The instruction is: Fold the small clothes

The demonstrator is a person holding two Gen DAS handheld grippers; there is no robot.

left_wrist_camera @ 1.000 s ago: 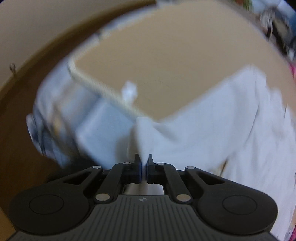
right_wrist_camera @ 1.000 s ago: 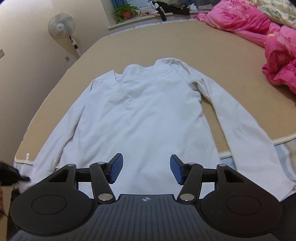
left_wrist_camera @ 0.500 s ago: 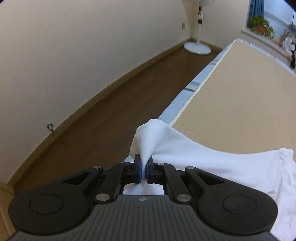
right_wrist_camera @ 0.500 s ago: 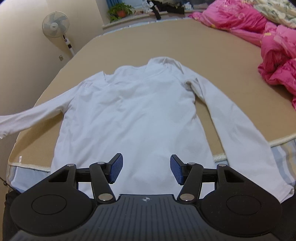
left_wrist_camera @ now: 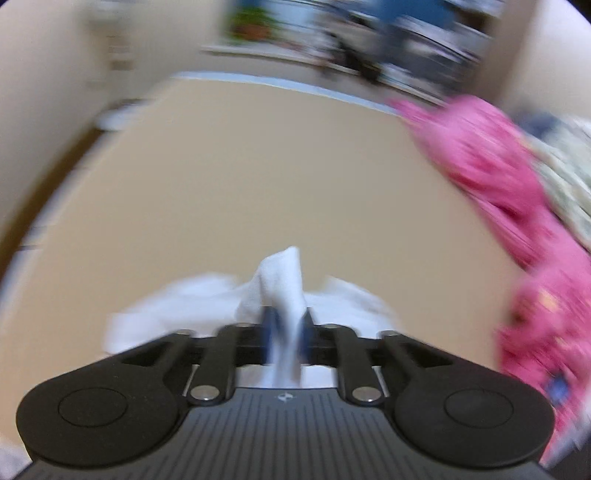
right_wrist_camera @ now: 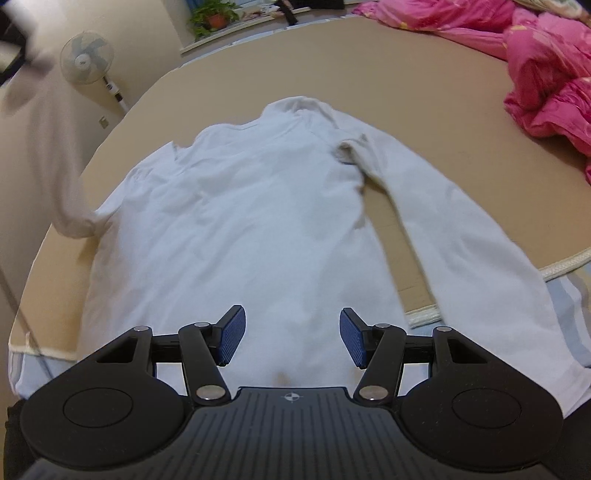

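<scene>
A white long-sleeved shirt (right_wrist_camera: 243, 229) lies flat on the tan bed (right_wrist_camera: 424, 96), collar away from me. My left gripper (left_wrist_camera: 286, 325) is shut on the cuff of the shirt's left sleeve (left_wrist_camera: 282, 280), and the view is blurred. In the right wrist view that sleeve (right_wrist_camera: 48, 155) rises high off the bed toward the upper left, where the left gripper (right_wrist_camera: 14, 44) shows as a dark blur. The right sleeve (right_wrist_camera: 454, 236) lies stretched over the bed's near edge. My right gripper (right_wrist_camera: 291, 338) is open and empty above the shirt's hem.
A pink quilt (right_wrist_camera: 546, 55) is heaped at the bed's right side, also in the left wrist view (left_wrist_camera: 517, 206). A standing fan (right_wrist_camera: 86, 61) is by the wall at left. A potted plant (right_wrist_camera: 214, 16) stands on the far sill. The bed's near edge has white piping (right_wrist_camera: 565, 264).
My left gripper has lifted the left sleeve cuff from the bed's side high into the air and swung to face across the bed. The right gripper has stayed open over the hem.
</scene>
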